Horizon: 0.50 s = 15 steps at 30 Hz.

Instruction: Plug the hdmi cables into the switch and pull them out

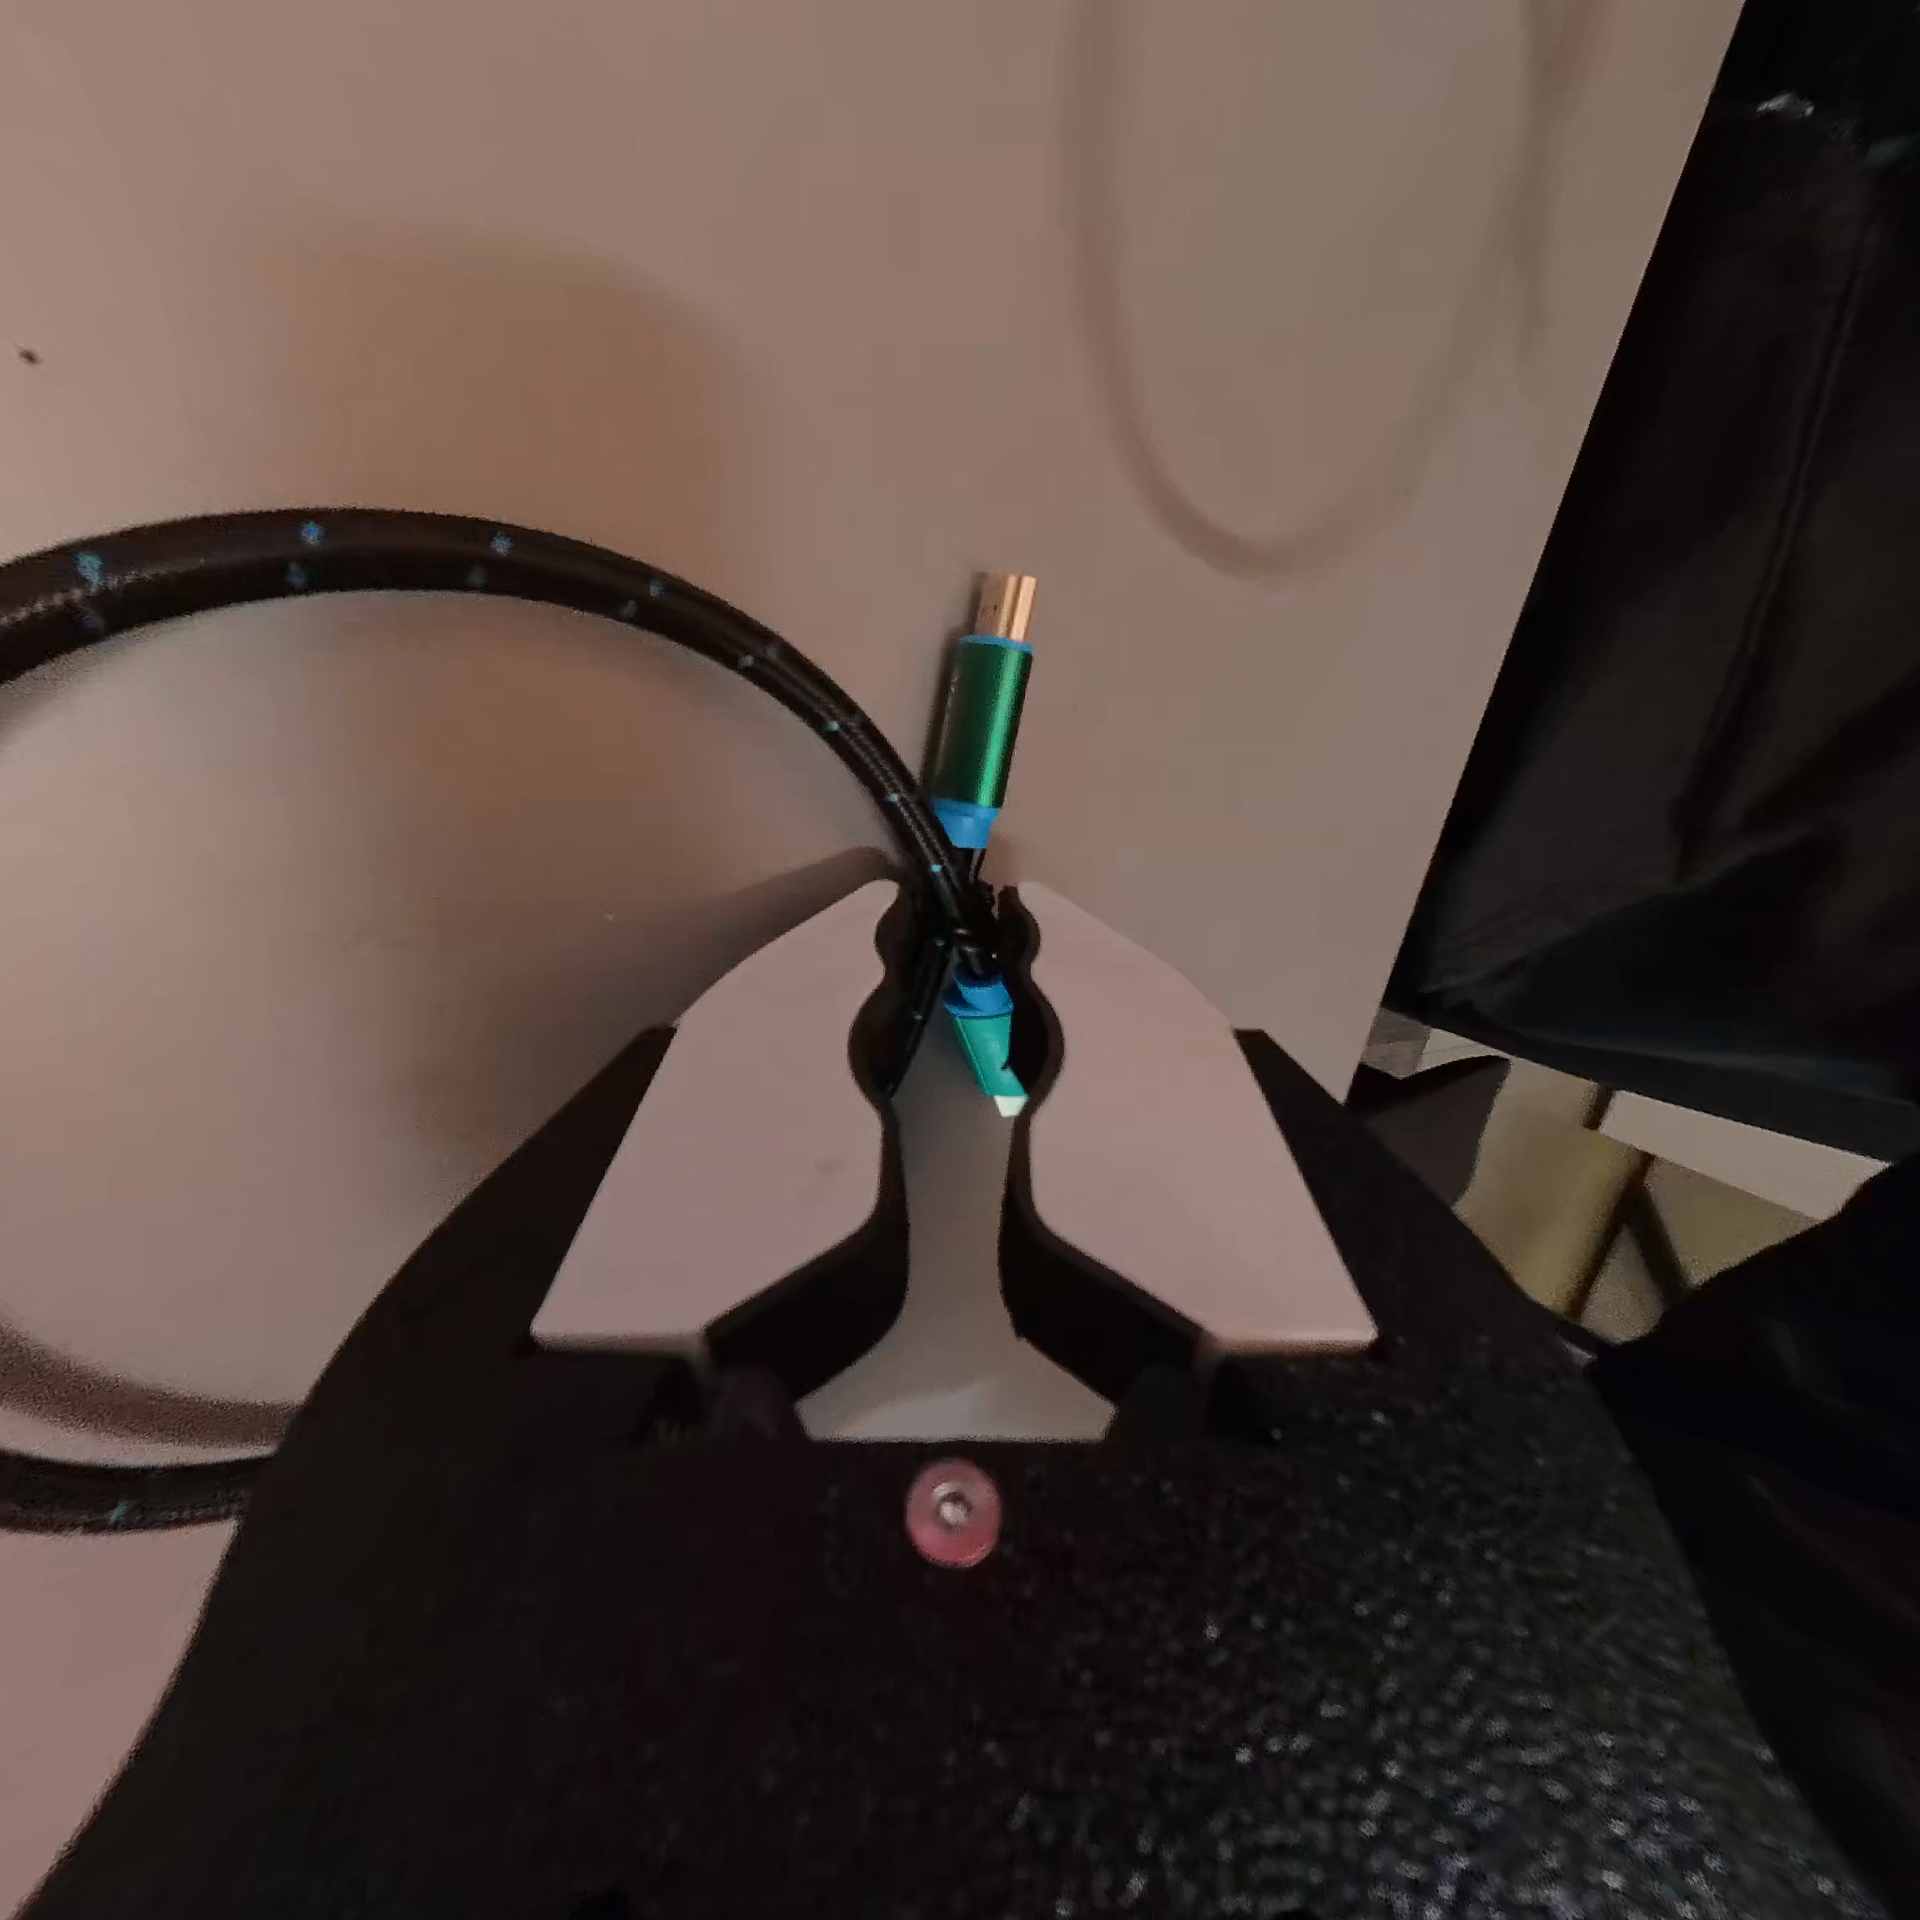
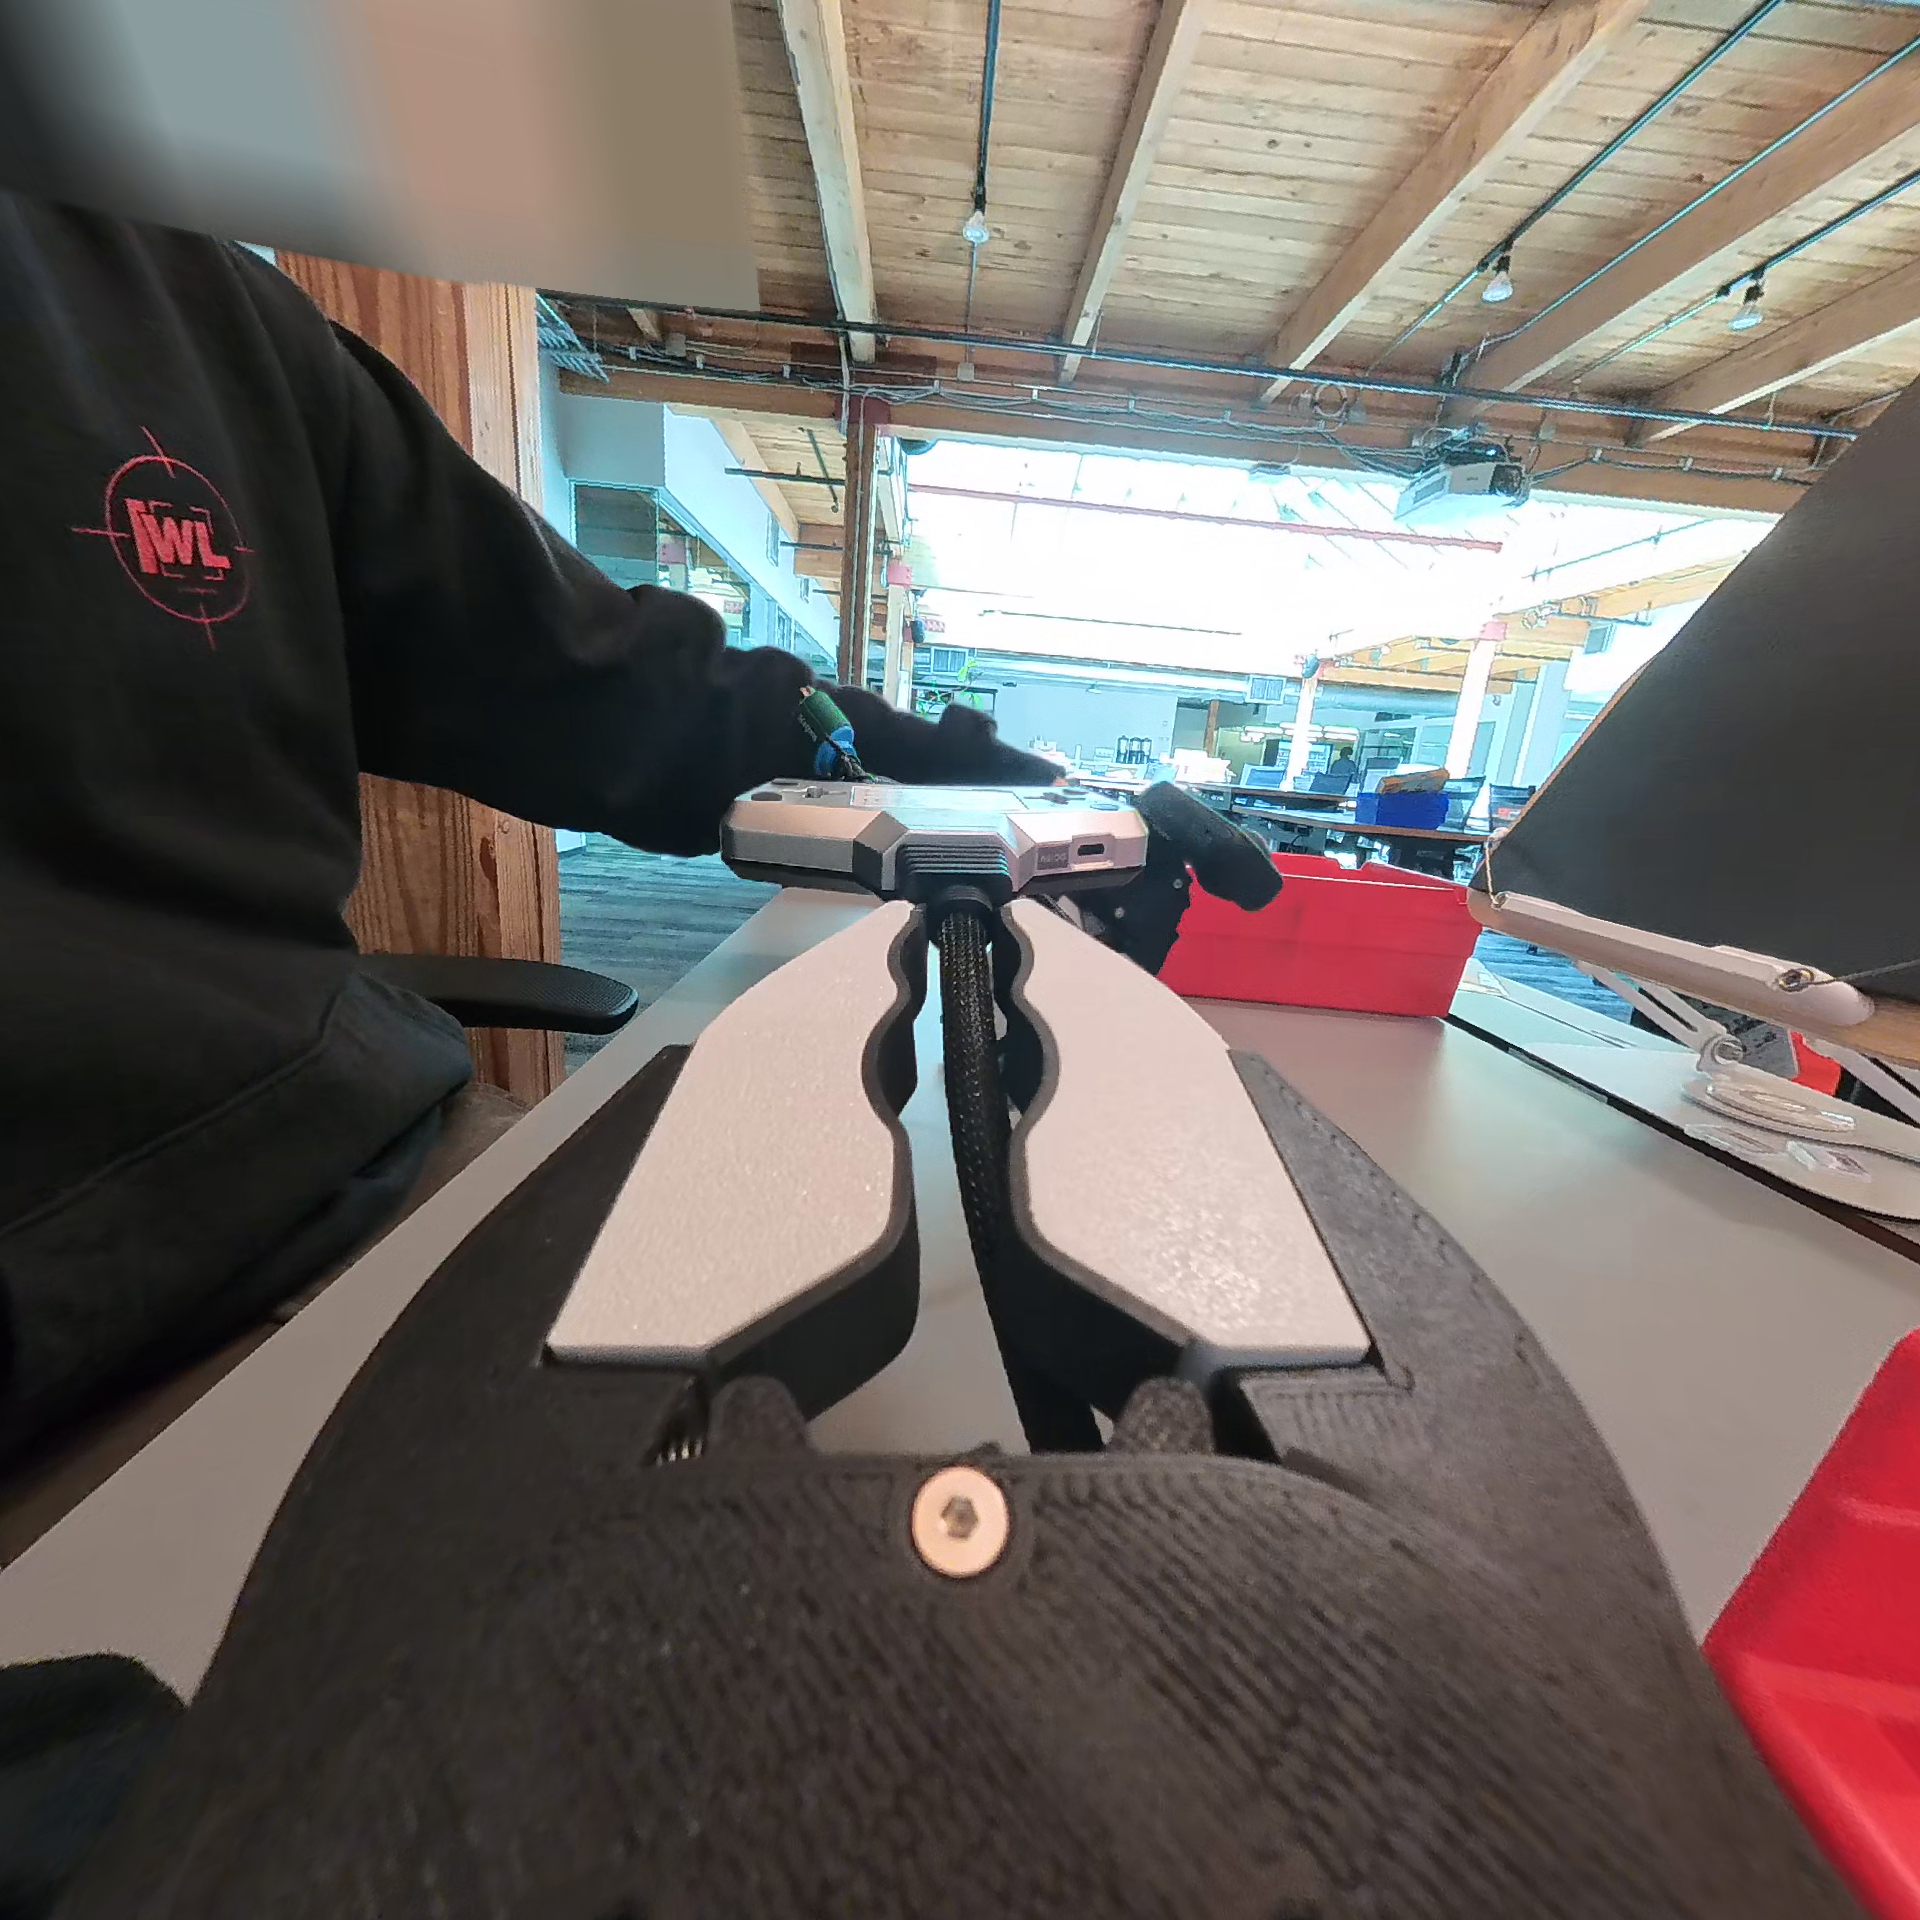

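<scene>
In the left wrist view my left gripper [image 1: 961,904] is shut on a black braided hdmi cable [image 1: 436,551] just behind its green plug [image 1: 982,717]. The plug's gold tip points away from me, free of any port. A second green shape between the fingers may be its reflection. The cable loops off to the left. In the right wrist view my right gripper [image 2: 966,935] is shut on another black braided cable [image 2: 971,1091], whose plug sits in the near side of the grey switch [image 2: 935,831]. Behind the switch, the green plug [image 2: 826,722] shows again, by a black sleeve.
A person in a black sweatshirt [image 2: 208,727] sits at the left of the grey table [image 2: 1455,1195]. A red bin [image 2: 1320,935] stands behind the switch, another red bin [image 2: 1829,1610] at near right. A dark panel [image 2: 1766,779] on a white stand fills the right; it also shows in the left wrist view [image 1: 1714,623].
</scene>
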Each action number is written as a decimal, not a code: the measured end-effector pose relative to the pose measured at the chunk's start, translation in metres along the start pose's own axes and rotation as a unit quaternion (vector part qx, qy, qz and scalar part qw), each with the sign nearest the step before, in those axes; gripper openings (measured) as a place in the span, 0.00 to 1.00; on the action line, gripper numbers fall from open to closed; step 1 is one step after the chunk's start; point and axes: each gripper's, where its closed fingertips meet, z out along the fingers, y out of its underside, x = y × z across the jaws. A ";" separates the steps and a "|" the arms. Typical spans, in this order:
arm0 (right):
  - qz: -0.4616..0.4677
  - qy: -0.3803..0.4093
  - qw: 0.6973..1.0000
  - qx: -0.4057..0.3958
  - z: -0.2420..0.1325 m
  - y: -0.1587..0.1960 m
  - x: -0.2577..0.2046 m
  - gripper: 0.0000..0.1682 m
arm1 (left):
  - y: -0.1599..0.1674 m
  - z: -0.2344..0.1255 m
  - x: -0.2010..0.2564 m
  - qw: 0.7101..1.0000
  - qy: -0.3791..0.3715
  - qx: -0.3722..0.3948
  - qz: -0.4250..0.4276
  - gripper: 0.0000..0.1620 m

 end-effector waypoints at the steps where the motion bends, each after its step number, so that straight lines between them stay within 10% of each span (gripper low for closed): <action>1: 0.000 0.000 1.000 0.000 0.000 0.000 0.000 0.07 | 0.000 0.000 0.000 1.000 -0.010 0.002 0.016 0.08; 8: -0.002 0.001 1.000 -0.003 0.001 0.001 0.000 0.07 | -0.015 -0.023 -0.016 0.951 -0.275 0.055 0.128 0.07; 15: -0.007 0.023 1.000 -0.010 0.003 0.003 0.006 0.07 | -0.072 -0.137 0.044 0.695 -0.664 0.159 0.226 0.07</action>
